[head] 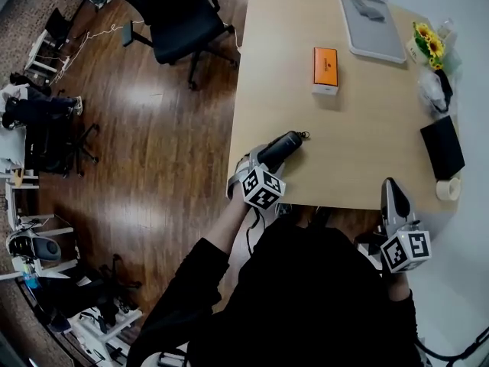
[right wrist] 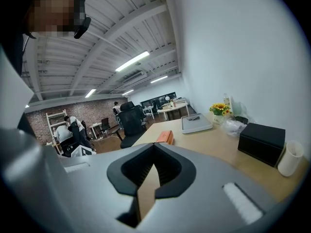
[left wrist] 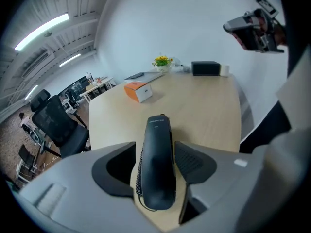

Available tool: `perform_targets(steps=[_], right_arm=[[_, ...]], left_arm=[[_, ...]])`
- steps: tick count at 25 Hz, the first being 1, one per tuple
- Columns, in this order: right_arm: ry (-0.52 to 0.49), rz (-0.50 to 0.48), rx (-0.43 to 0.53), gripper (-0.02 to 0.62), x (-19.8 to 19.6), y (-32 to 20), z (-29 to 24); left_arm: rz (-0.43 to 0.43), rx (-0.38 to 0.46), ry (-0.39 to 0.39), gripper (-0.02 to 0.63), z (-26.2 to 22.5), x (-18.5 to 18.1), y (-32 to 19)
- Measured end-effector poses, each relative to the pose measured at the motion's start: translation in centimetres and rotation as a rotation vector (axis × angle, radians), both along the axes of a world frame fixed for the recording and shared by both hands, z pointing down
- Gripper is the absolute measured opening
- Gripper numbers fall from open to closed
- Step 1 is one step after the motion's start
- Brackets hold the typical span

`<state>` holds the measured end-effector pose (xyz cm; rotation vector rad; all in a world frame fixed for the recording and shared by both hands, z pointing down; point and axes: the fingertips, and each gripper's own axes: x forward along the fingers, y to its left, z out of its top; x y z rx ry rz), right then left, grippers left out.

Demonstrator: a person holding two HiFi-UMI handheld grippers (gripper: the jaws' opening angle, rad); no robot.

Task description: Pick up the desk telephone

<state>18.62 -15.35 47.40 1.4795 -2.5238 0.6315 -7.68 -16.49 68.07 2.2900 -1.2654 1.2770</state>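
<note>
Black telephone handset [left wrist: 158, 130] is clamped between the left tool's [left wrist: 155, 154] jaws over the tabletop [left wrist: 206, 110]; right tool [right wrist: 154, 150] is closed, empty.

No legible text, only small unreadable lettering at the top of the black telephone handset [left wrist: 158, 164]

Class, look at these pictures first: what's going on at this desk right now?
A person works a gripper in each hand at a wooden table. The left gripper has its fingers closed on a black telephone handset, coiled cord alongside, by the table's near edge. The right gripper is shut and empty. An orange box and a grey tray lie farther back.
</note>
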Motion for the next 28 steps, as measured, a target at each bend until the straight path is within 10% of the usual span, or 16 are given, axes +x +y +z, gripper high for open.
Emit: perform_targets(steps=[11,28], right_arm=[[-0.011,0.0,-0.01,0.0,-0.4,-0.6,0.0],[-0.028,-0.024,-0.029,0.0,-0.7,-1.3,1.4]], left_arm=[[0.049,-0.249,-0.034,0.275,5.2,-0.3,0.4],[0.12,-0.318,-0.086,0.267,6.7,0.3,0.0]])
